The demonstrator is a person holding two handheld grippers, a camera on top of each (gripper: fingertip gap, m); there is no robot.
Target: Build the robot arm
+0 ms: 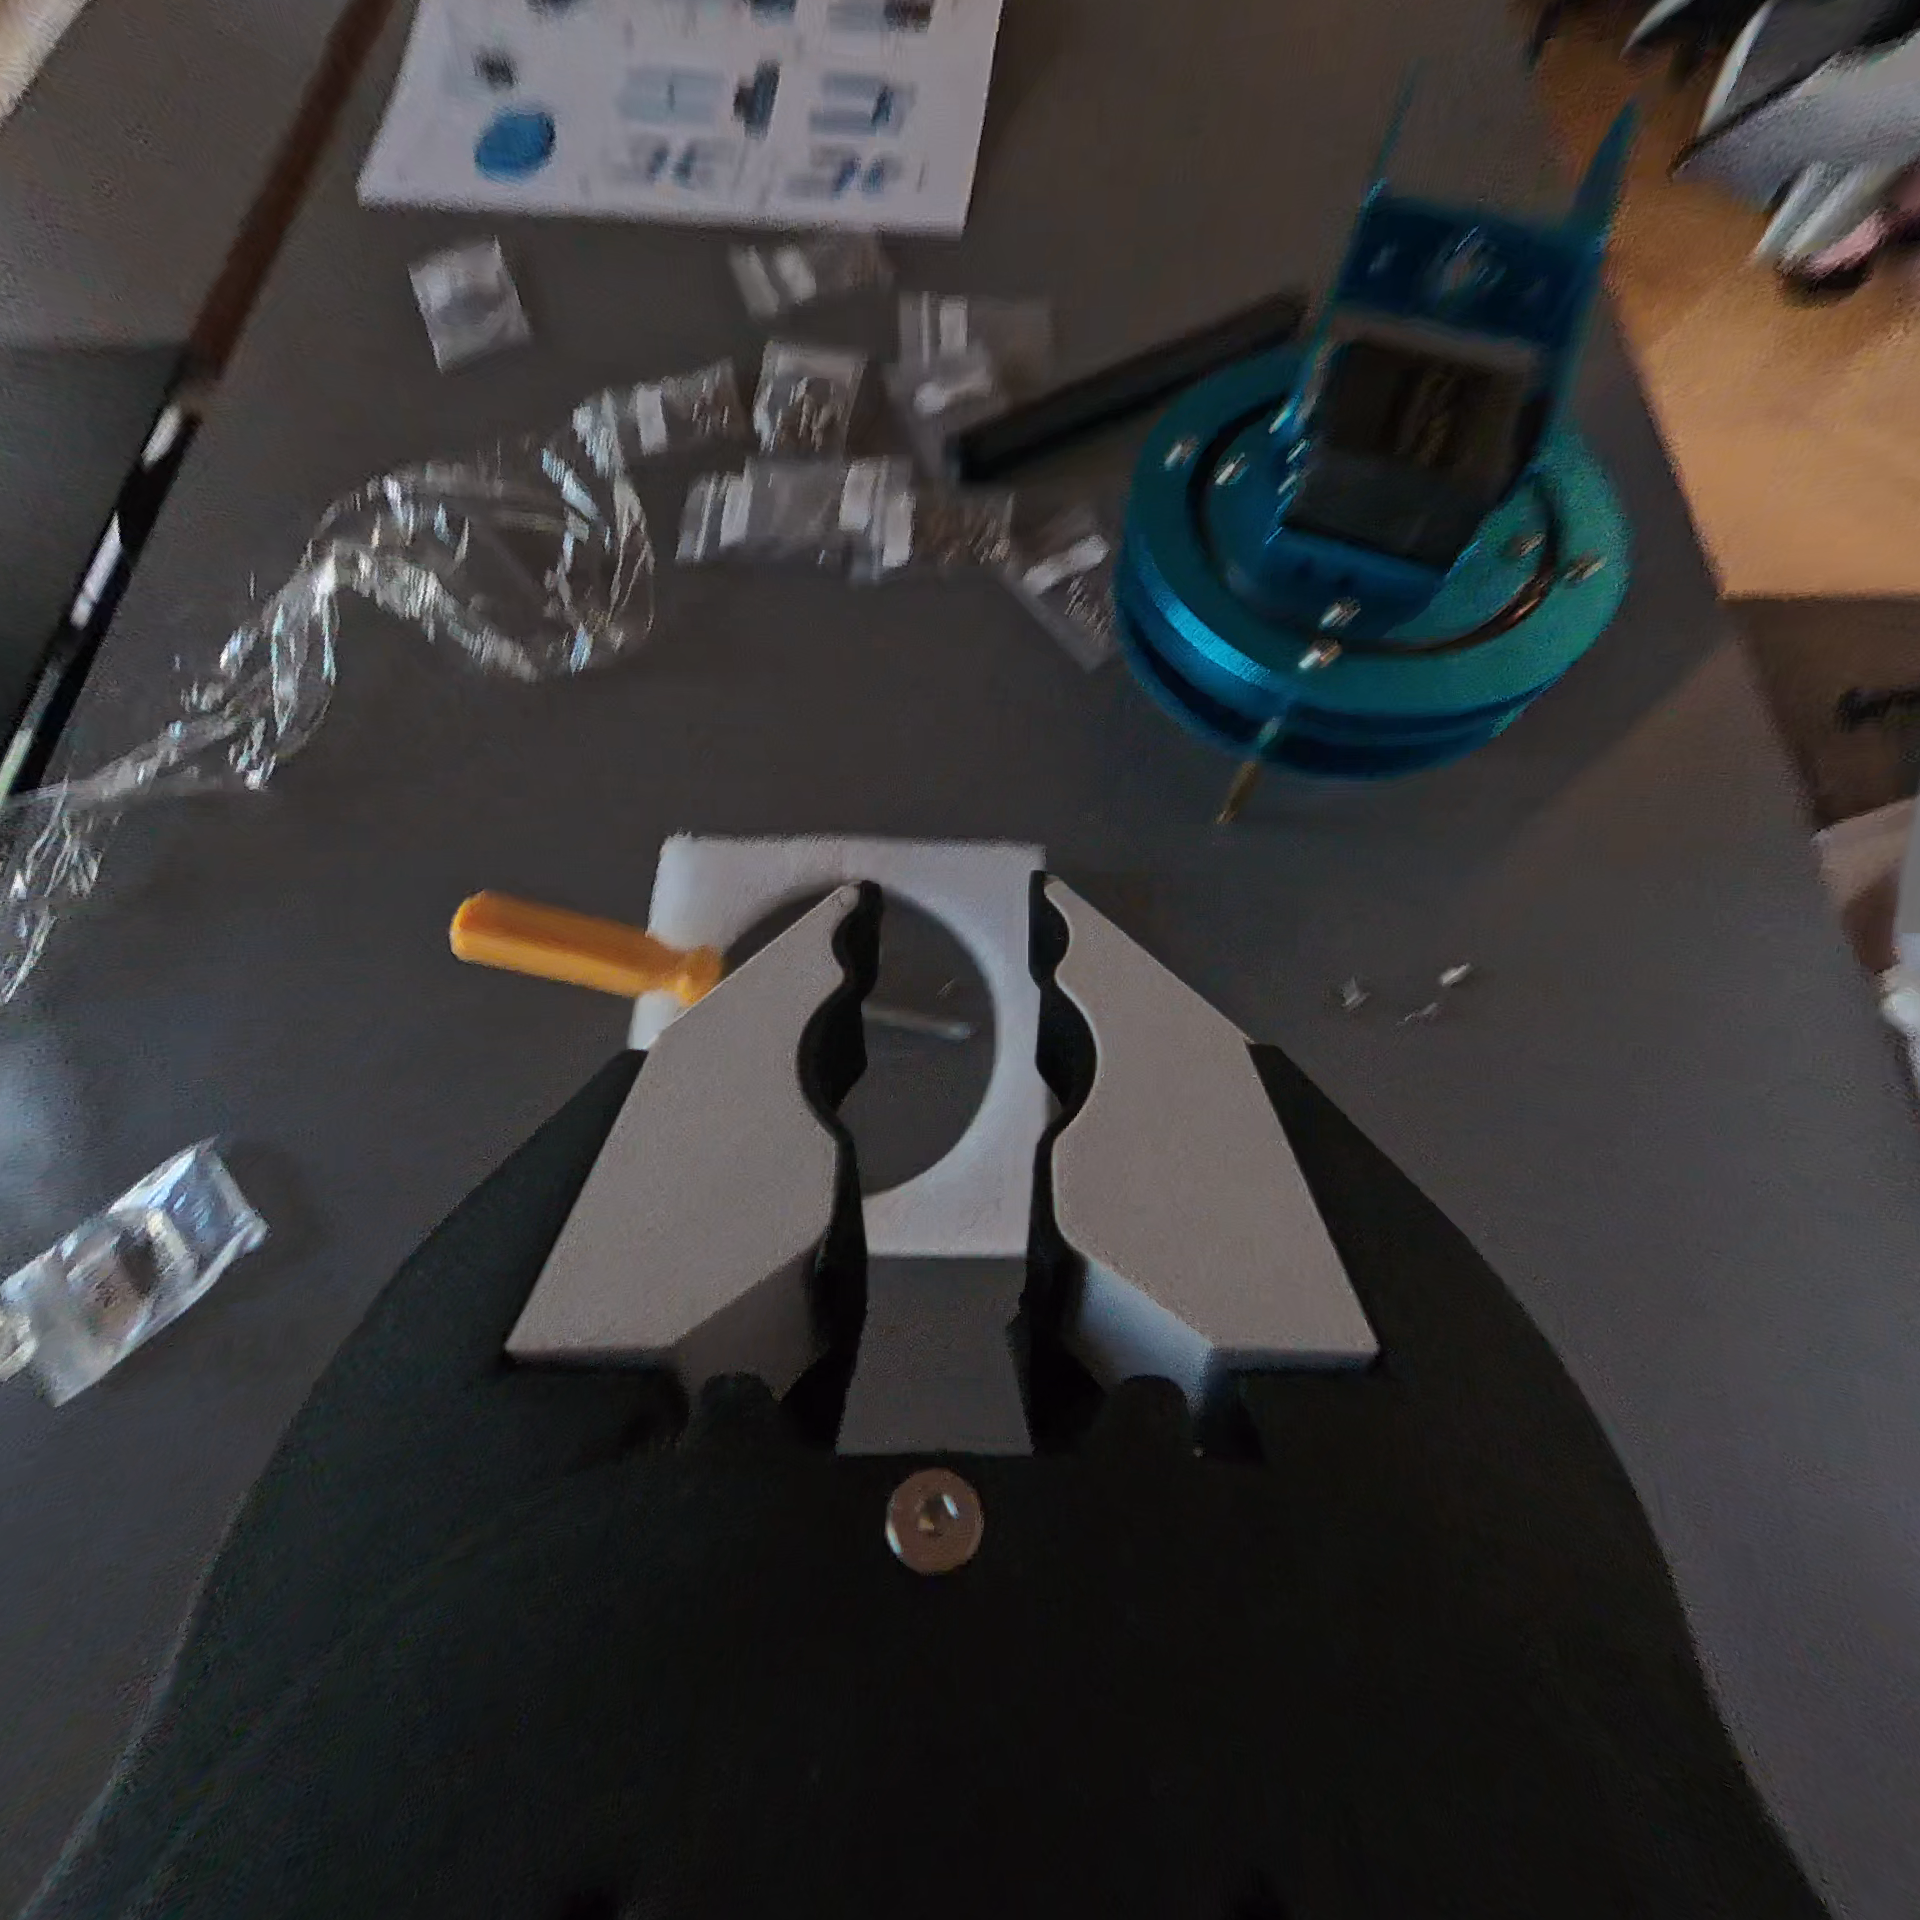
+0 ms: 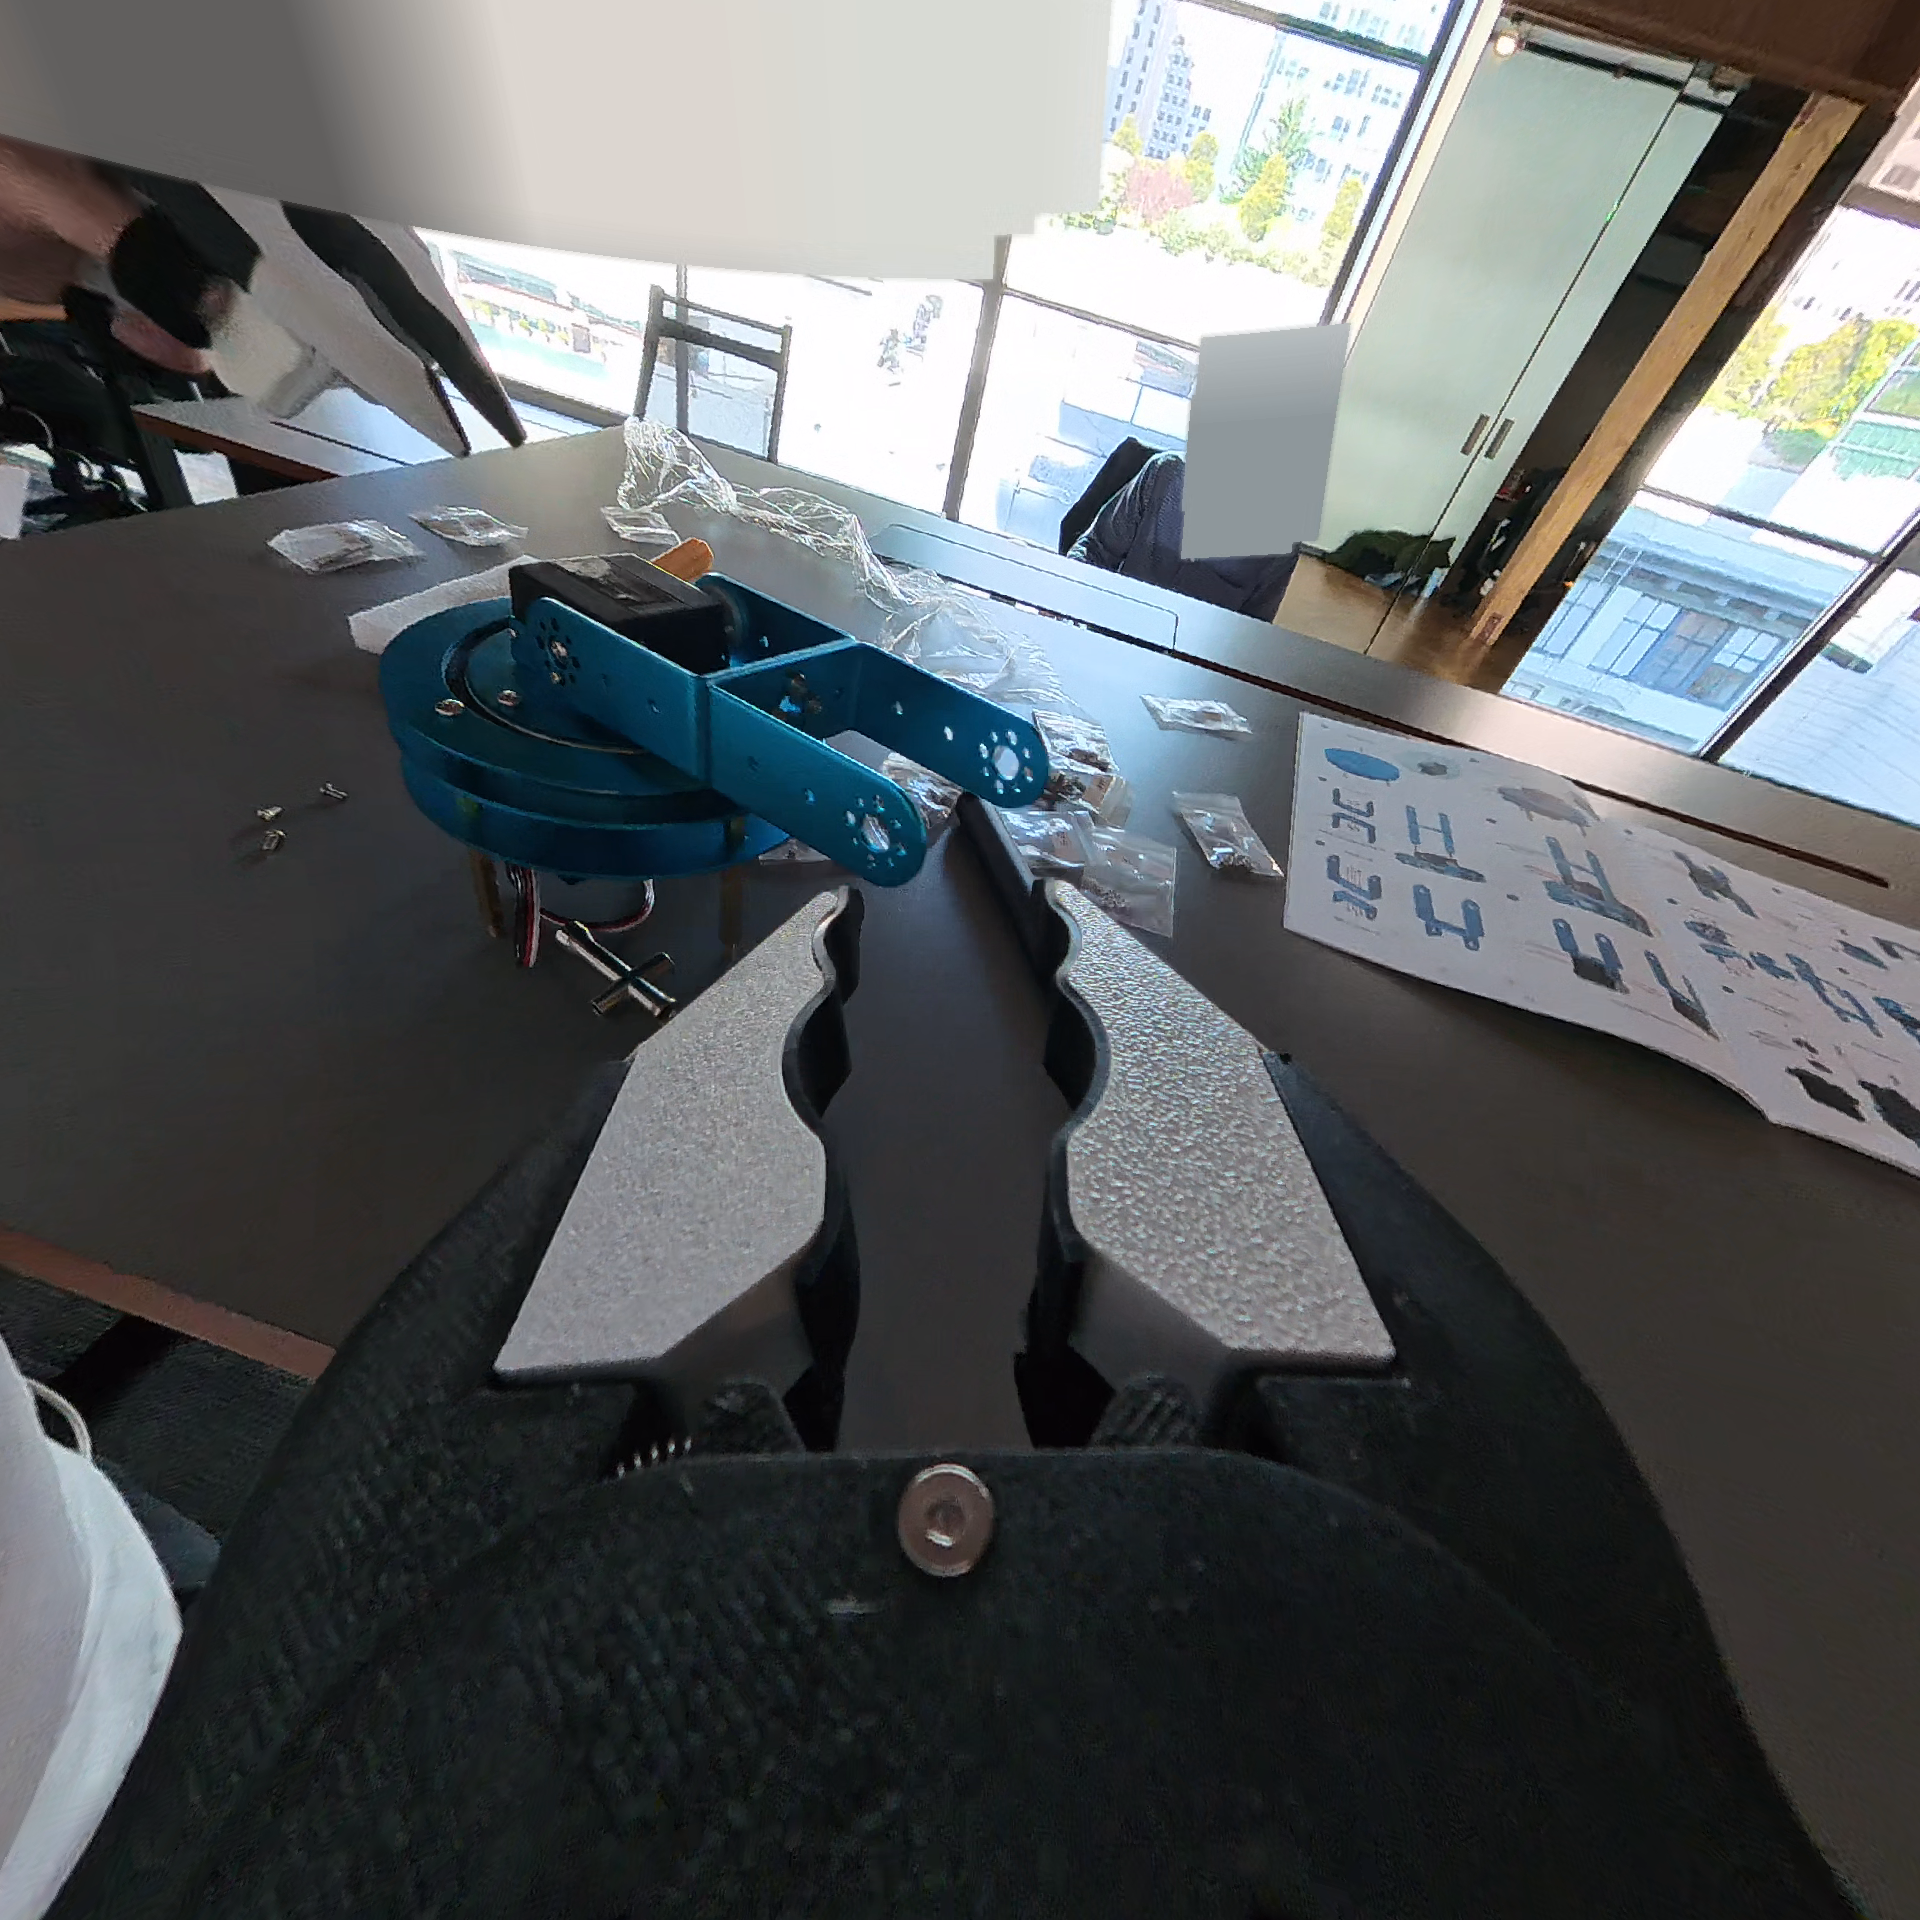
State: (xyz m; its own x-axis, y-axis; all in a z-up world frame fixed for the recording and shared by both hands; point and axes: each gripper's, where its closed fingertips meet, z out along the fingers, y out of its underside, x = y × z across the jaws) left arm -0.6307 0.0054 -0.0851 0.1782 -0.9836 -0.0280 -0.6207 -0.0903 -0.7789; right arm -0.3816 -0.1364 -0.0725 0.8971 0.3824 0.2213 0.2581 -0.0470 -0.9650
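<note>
My left gripper (image 1: 951, 894) is open and empty, hovering over a white foam block (image 1: 1003, 997) with a round hole. A yellow-handled screwdriver (image 1: 582, 945) lies across the block, its shaft in the hole. A blue round metal base with a black servo and blue bracket (image 1: 1382, 582) stands at the far right; it also shows in the right wrist view (image 2: 582, 748). My right gripper (image 2: 951, 904) is open and empty, low over the dark table (image 2: 208, 1039), with its tips just short of the blue bracket's arms (image 2: 883, 821). The left gripper (image 2: 343, 322) shows raised at upper left.
Small clear bags of hardware (image 1: 810, 457) and crumpled clear wrap (image 1: 416, 582) lie behind the block. A printed sheet (image 2: 1600, 925) lies at right. A cross-shaped metal wrench (image 2: 623, 971) and loose screws (image 2: 281, 821) lie by the base. A black bar (image 1: 1122, 395) lies by the bags. My right fingertips sit around 30 centimetres from my left ones. My left tips are about 20 centimetres from the cross-shaped metal wrench (image 2: 623, 971), my right tips only 12 centimetres.
</note>
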